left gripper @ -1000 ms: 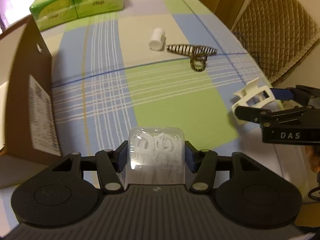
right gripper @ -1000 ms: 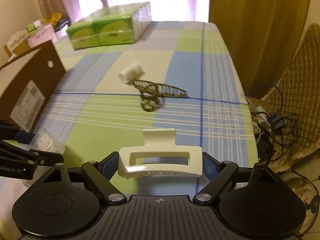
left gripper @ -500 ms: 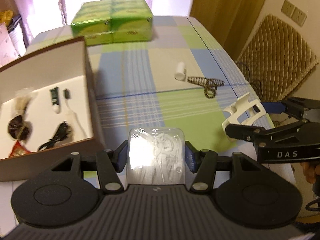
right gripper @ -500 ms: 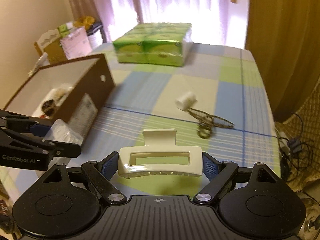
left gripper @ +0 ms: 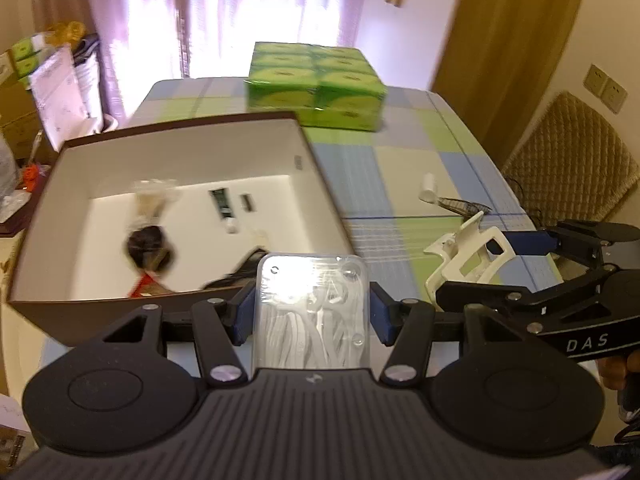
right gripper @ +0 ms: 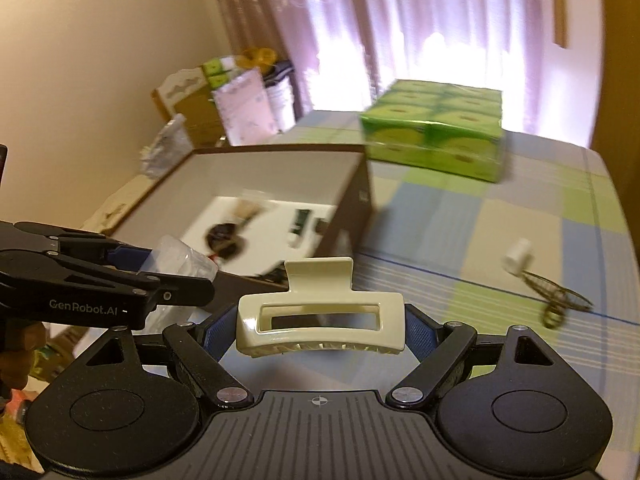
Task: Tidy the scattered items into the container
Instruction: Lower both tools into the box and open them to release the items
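My left gripper (left gripper: 312, 312) is shut on a clear plastic packet of white pieces (left gripper: 312, 316), held just over the near wall of the brown cardboard box (left gripper: 316, 168). My right gripper (right gripper: 320, 320) is shut on a cream hair claw clip (right gripper: 320, 316), level with the box's right side. Each gripper shows in the other's view: the right gripper (left gripper: 496, 256) with its clip (left gripper: 468, 256), the left gripper (right gripper: 152, 268) with its packet (right gripper: 180, 260). Small items lie inside the box (right gripper: 360, 176). On the checked cloth remain a small white bottle (left gripper: 429, 187) and a striped hair clip (left gripper: 464, 205).
A green wrapped multipack (left gripper: 316, 86) stands at the table's far end behind the box. A quilted chair (left gripper: 568, 160) is off the right edge. Cartons and bags (right gripper: 224, 96) pile up left of the table by the curtains. A hand (left gripper: 618, 368) holds the right gripper.
Both grippers have risen and swung left toward the box with their loads still held. The box's white interior has come fully into sight. The bottle and striped clip have stayed put.
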`<control>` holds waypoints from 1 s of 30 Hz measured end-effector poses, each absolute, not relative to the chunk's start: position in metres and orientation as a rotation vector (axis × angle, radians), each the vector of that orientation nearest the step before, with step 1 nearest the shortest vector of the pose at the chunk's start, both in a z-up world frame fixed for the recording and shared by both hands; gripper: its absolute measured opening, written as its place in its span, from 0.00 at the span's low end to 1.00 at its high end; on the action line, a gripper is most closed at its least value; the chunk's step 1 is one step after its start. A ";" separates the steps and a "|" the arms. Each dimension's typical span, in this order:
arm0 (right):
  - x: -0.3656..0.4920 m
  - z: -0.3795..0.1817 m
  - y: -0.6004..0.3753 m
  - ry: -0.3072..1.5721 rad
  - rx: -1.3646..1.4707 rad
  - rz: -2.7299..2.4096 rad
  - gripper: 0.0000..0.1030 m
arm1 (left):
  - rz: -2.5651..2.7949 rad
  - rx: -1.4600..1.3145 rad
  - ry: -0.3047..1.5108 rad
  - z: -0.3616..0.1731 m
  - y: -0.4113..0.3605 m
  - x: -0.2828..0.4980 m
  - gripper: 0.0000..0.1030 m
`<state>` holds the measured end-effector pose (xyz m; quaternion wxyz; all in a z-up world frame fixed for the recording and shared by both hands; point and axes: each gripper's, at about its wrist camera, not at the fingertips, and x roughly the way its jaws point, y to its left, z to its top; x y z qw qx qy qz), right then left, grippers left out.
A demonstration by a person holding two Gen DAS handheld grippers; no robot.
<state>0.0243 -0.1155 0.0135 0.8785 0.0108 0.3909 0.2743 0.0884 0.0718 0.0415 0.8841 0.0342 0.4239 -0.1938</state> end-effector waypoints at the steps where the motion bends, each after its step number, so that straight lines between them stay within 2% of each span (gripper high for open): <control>1: 0.025 0.014 -0.108 0.815 0.025 0.582 0.85 | -0.395 0.067 0.880 0.043 0.081 0.089 0.51; 17: 0.078 0.024 -0.010 0.744 0.024 0.595 0.85 | -0.294 0.141 0.811 0.062 0.185 0.162 0.51; 30: 0.131 -0.018 0.040 0.865 -0.004 0.540 0.85 | -0.322 0.194 0.925 0.017 0.210 0.233 0.51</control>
